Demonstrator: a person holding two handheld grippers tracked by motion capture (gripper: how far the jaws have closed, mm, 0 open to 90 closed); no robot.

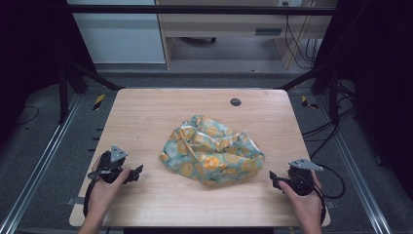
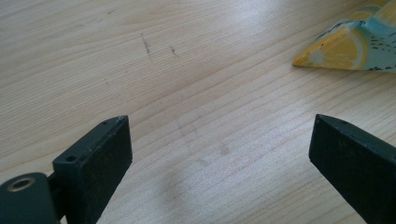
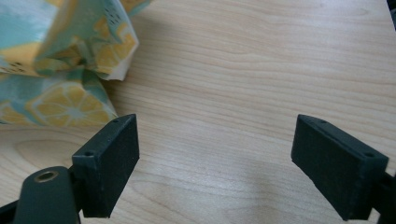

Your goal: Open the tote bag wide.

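Currently both grippers sit idle on the wooden table [image 1: 146, 117], nothing held. Crumpled cloth [image 1: 212, 148], teal with an orange-yellow citrus-slice print, lies bunched in a heap around table centre, slightly toward the 3 o'clock side. Left gripper [image 1: 138, 171] is at about 8 o'clock from the cloth, near the table's left front edge, held in the person's left hand [image 1: 103, 187]; its jaws point toward 3 o'clock, at the cloth, and stop near it without touching. In the left gripper view the left gripper [image 2: 219, 144] has its jaws spread wide with bare wood between them; one folded corner of the cloth [image 2: 348, 49] shows at roughly 2 o'clock, well clear of the pads. Right gripper [image 1: 273, 179] is at about 4 o'clock from the cloth, near the right front edge, in the person's right hand [image 1: 307, 200]; jaws point toward 9 o'clock, just short of the heap. In the right gripper view the right gripper [image 3: 215, 154] is also wide open over empty wood; cloth [image 3: 65, 60] folds fill the 10 to 11 o'clock area, just beside the left-hand pad, contact not clear. Small dark round grommet [image 1: 235, 102] sits in the tabletop at 12 o'clock, beyond the cloth.
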